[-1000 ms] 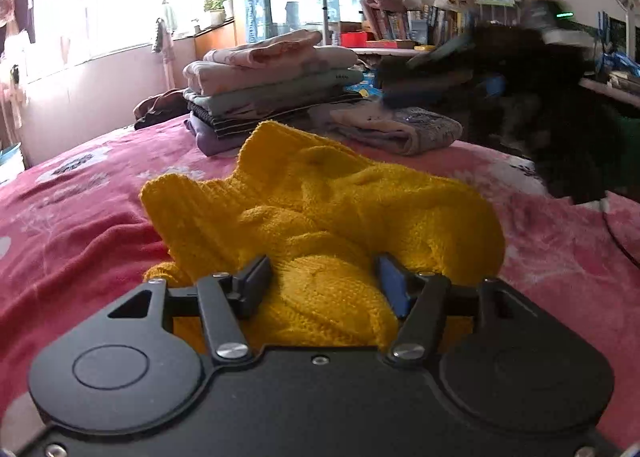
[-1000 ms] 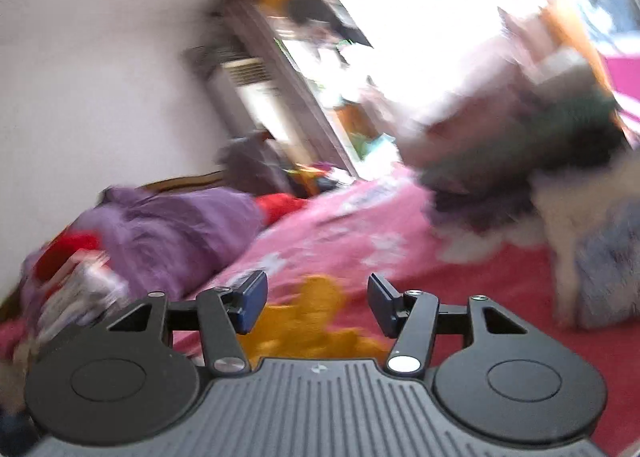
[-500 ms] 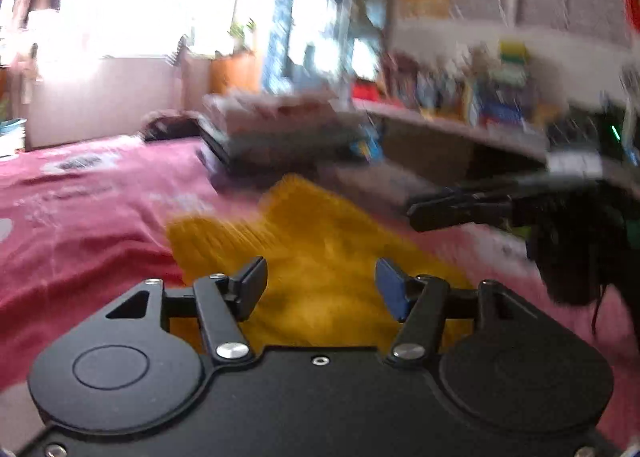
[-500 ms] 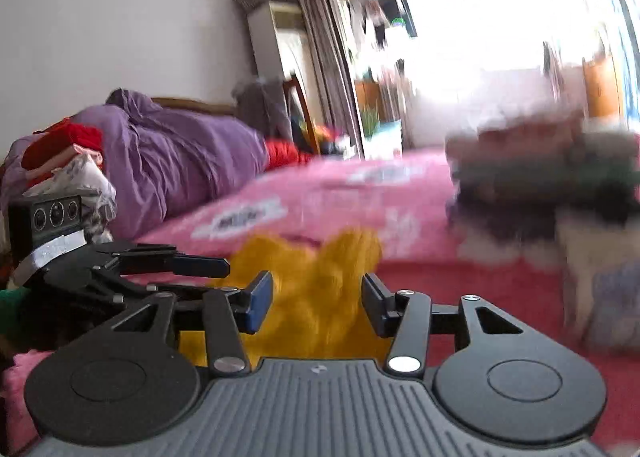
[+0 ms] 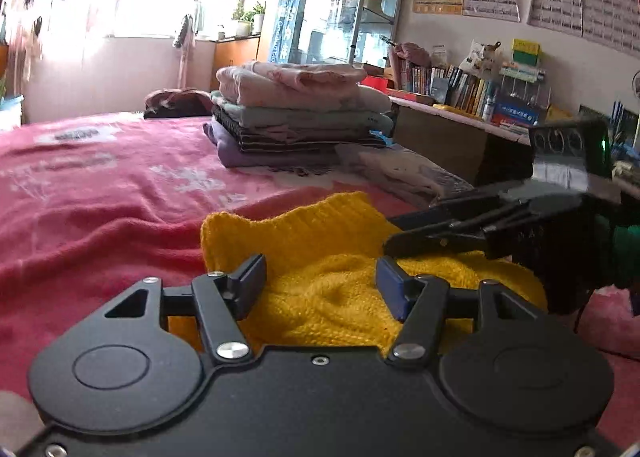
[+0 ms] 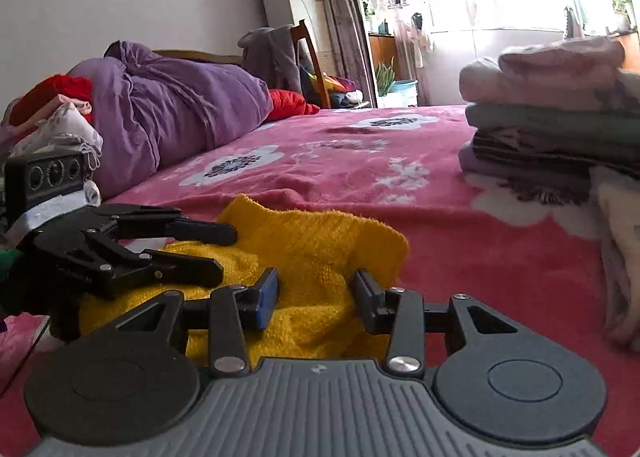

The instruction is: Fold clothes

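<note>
A yellow knitted sweater (image 5: 320,257) (image 6: 320,241) lies crumpled on the pink flowered blanket (image 5: 100,197) (image 6: 340,153). My left gripper (image 5: 320,283) is low over its near edge, open, with knit bulging up between the fingers. My right gripper (image 6: 316,295) sits at the opposite edge, also open, with bunched fabric between its fingers. Each gripper shows in the other's view: the right gripper (image 5: 390,235) comes in from the right, and the left gripper (image 6: 222,253) from the left. Both rest on the sweater with their fingers apart.
A tall stack of folded clothes (image 5: 296,117) (image 6: 560,125) stands on the bed beyond the sweater, with a pale garment (image 5: 404,173) beside it. A purple quilt (image 6: 172,105) is heaped at the head of the bed. A desk with books (image 5: 460,97) runs along the right.
Both grippers swung in and settled low on the sweater from opposite sides. The right gripper's fingers stand slightly closer together than before. The sweater looks flatter.
</note>
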`<act>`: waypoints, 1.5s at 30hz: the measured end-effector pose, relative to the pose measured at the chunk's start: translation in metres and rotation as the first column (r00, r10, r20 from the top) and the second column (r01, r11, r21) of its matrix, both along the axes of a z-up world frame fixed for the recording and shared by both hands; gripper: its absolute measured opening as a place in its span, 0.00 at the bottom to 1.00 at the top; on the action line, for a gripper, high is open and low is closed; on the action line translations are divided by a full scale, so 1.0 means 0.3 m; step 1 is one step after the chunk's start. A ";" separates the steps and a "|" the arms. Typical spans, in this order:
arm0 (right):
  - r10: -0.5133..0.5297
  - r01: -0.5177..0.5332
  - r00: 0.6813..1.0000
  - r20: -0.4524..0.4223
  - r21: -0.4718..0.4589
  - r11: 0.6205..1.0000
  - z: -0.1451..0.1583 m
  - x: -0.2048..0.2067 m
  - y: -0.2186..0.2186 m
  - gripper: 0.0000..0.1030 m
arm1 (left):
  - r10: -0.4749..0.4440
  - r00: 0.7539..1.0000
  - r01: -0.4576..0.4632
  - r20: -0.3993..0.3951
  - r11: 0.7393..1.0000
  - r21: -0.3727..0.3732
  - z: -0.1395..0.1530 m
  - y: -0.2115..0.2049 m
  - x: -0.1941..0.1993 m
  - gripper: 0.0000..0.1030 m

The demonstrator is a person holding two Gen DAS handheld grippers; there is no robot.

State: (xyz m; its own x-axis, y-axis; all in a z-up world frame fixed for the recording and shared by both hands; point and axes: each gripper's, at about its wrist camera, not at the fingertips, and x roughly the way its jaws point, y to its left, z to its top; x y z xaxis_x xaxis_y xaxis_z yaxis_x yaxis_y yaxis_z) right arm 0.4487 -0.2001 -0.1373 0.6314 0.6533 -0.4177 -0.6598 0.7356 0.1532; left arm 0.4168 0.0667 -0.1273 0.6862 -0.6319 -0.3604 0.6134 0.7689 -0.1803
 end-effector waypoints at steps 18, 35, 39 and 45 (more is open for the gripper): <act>-0.147 0.187 0.978 -0.147 0.315 0.930 0.032 -0.126 -0.087 0.77 | 0.251 0.956 -0.285 -0.154 0.918 -0.275 0.107 0.217 -0.136 0.68; -0.035 0.185 0.942 -0.333 0.431 0.883 -0.077 -0.049 -0.090 0.50 | 0.057 0.960 -0.161 -0.275 0.914 -0.372 0.001 0.137 -0.005 0.40; -0.004 0.172 0.930 -0.367 0.427 0.888 -0.101 -0.013 -0.088 0.47 | 0.024 0.922 -0.191 -0.386 0.896 -0.401 -0.093 0.163 0.054 0.44; -0.043 0.200 0.942 -0.332 0.457 0.867 -0.056 -0.048 -0.117 0.56 | 0.016 0.948 -0.159 -0.319 0.889 -0.428 0.022 0.201 0.008 0.76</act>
